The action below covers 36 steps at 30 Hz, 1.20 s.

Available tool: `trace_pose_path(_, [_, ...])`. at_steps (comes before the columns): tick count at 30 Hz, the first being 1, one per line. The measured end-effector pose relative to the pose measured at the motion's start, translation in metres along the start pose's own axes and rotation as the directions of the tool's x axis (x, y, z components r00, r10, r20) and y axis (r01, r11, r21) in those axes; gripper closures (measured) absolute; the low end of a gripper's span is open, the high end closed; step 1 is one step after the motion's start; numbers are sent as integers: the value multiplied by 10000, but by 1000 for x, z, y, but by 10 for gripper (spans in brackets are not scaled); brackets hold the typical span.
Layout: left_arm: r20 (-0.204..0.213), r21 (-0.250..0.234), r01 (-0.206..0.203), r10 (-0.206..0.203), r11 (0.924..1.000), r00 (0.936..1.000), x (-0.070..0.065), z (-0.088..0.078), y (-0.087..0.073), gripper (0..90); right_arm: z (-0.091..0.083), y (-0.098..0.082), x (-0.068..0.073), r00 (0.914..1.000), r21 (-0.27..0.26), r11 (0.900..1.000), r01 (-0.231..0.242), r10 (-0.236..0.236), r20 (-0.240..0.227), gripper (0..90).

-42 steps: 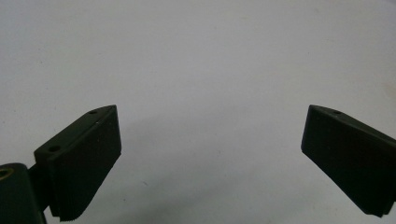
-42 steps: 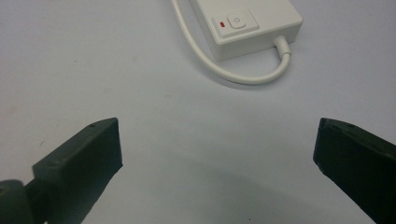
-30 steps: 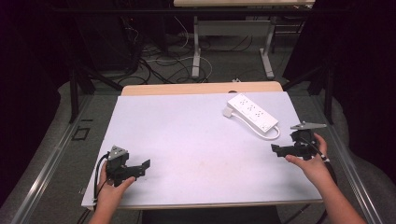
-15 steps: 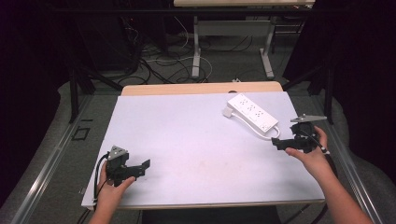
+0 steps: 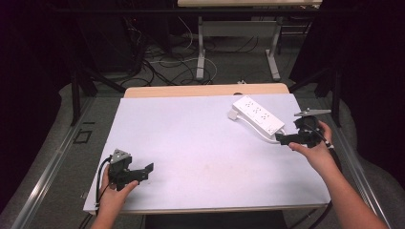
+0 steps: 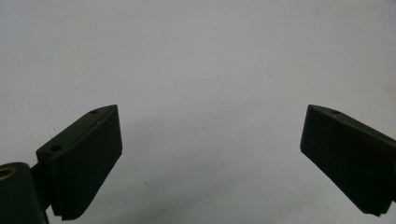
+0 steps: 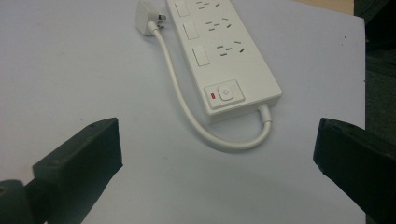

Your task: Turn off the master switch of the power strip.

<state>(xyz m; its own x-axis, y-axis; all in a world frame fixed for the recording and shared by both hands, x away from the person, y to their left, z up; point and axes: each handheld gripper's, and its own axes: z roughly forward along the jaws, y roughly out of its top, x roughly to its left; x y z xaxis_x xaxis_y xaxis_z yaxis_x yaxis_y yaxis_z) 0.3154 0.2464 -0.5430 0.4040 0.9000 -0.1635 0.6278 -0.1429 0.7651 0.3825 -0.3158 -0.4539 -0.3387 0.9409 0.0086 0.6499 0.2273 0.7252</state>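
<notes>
A white power strip [image 5: 258, 117] lies at the table's far right, and in the right gripper view the power strip [image 7: 224, 51] shows its sockets and a round switch with a red light. Its white cable [image 7: 205, 126] loops from the near end back along the strip to the plug [image 7: 147, 18]. My right gripper [image 5: 285, 139] hovers just short of the strip's near end, open and holding nothing; the right gripper [image 7: 217, 163] has its jaws wide apart on either side of the cable loop. My left gripper [image 5: 143, 172] rests at the front left, open; between the left gripper [image 6: 210, 163] jaws lies bare surface.
The table's white top [image 5: 200, 143] ends in a wooden strip [image 5: 205, 90] at the far edge. Beyond it, the floor holds cables and the legs of another desk [image 5: 200, 52]. Dark drapes hang on both sides.
My right gripper has moved slightly forward and left, closer to the power strip's near end. The left gripper has stayed where it was.
</notes>
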Motion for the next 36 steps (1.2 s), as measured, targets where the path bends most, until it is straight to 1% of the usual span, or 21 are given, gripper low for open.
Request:
trace_pose_path(4, [15,22,8,-8,10000,10000,0,0,0,56,5,5,-1,10000,-16,10000,-62,62,-19,7])
trace_pose_path(5, [15,37,-4,4,10000,10000,0,0,0,56,6,6,-2,10000,15,10000,-15,15,55,7])
trace_pose_path(7, [-2,10,-13,13,10000,10000,1,0,0,56,9,7,-2,9999,71,9999,-100,100,81,7])
trace_pose_path(10, [2,18,1,-1,10000,10000,1,0,0,56,13,9,-4,9999,104,9999,-104,103,104,7])
trace_pose_path(12, [4,27,-2,2,10000,10000,1,0,0,56,15,10,-5,9997,176,9997,-164,160,173,7])
trace_pose_path(17, [11,-4,1,-1,10000,10000,1,1,0,57,20,12,-6,9993,214,9993,-321,318,180,7])
trace_pose_path(18, [11,-4,1,-1,10000,10000,1,1,0,57,21,13,-6,9992,191,9993,-326,322,220,7])
trace_pose_path(20, [16,-23,5,-5,10000,10000,0,1,0,57,23,14,-7,9993,145,9997,-188,183,316,8])
trace_pose_path(21, [4,22,-13,13,10000,10000,0,1,0,58,24,15,-6,9990,185,9993,-339,333,314,8])
trace_pose_path(23, [23,-20,0,0,10000,10000,0,1,0,57,26,17,-7,9987,211,9993,-319,310,404,9])
trace_pose_path(24, [39,32,-1,1,10000,10000,1,0,0,58,28,17,-7,9988,209,9992,-338,330,374,8])
trace_pose_path(26, [12,41,-22,22,10000,10000,1,0,0,58,30,19,-6,9985,233,9993,-294,283,466,8])
trace_pose_path(27, [0,1,8,-8,10000,10000,1,0,0,57,32,19,-6,9987,210,9993,-317,308,416,8])
trace_pose_path(28, [-4,-4,-4,4,10000,10000,1,0,0,57,33,19,-6,9983,231,9992,-340,329,483,8])
trace_pose_path(29, [6,-3,2,-2,10000,10000,1,0,0,57,35,20,-6,9986,217,9994,-284,274,449,9])
trace_pose_path(36, [29,49,-20,20,10000,10000,1,0,0,58,44,23,-6,9981,287,9990,-349,334,514,10])
